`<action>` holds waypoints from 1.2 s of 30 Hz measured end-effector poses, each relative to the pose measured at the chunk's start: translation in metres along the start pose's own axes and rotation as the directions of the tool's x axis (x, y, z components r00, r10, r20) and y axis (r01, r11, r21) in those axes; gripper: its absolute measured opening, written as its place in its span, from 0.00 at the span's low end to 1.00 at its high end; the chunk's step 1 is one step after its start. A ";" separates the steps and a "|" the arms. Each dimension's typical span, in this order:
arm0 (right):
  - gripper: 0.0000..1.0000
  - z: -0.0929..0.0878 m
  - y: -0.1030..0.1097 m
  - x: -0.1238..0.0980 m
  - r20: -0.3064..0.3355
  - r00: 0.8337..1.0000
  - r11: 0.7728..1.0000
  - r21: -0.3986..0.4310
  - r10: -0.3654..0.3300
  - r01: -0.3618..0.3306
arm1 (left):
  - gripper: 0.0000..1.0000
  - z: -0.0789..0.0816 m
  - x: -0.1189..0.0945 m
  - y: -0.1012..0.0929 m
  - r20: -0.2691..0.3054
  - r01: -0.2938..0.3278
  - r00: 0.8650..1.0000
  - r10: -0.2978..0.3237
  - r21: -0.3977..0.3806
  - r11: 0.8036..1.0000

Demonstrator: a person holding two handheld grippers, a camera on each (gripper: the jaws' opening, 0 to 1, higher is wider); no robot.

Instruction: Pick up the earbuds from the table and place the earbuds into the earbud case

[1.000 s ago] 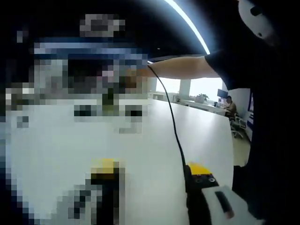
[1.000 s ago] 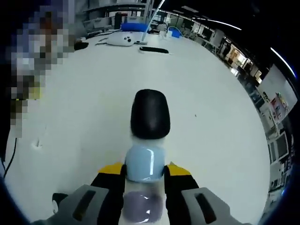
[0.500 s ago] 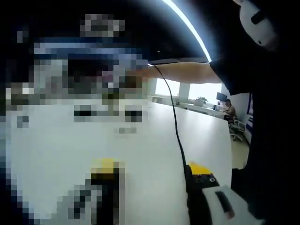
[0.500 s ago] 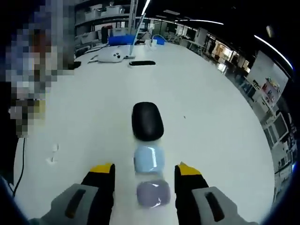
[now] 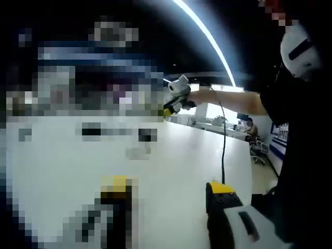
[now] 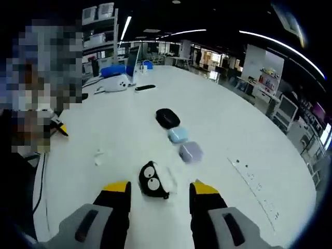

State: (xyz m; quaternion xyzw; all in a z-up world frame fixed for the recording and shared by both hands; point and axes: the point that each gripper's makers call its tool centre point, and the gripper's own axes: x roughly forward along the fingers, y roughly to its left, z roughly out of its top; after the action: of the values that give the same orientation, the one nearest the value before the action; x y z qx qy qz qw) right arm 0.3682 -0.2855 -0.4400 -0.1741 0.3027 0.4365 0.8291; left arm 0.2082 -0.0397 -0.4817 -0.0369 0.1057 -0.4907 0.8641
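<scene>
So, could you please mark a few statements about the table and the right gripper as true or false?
1. The right gripper is shut on the blue case. False: its jaws stand apart, holding nothing.
2. An open black case lies between those jaws. True.
3. The black oval case, light blue case and lilac case lie in a row. True.
4. The lilac case is farthest from the gripper. False: the black oval case is.

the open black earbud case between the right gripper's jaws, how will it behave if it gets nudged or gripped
The open black earbud case looks small and plastic, so probably light and likely to slide on the smooth white table. Its lid stands open, so it may tip or snap shut if squeezed by the right gripper. Its rounded, glossy shell could slip.
</scene>
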 end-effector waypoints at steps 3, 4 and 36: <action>0.39 -0.019 0.016 -0.015 0.031 0.998 0.999 -0.011 -0.045 0.045 | 0.59 0.001 0.000 0.000 0.007 0.004 1.000 -0.004 -0.018 1.000; 0.38 -0.024 0.022 -0.019 0.049 0.997 0.998 -0.027 -0.062 0.063 | 0.59 0.003 0.000 -0.001 0.012 0.005 1.000 -0.005 -0.027 1.000; 0.44 -0.018 -0.008 0.054 0.045 0.947 0.880 -0.358 -0.318 0.313 | 0.59 0.006 -0.005 0.015 0.011 -0.071 0.997 0.072 -0.066 0.995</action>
State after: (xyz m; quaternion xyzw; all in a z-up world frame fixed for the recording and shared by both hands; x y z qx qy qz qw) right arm 0.3917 -0.2668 -0.4886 -0.3734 0.1911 0.3425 0.8407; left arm 0.2198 -0.0273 -0.4776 -0.0646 0.1173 -0.4556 0.8800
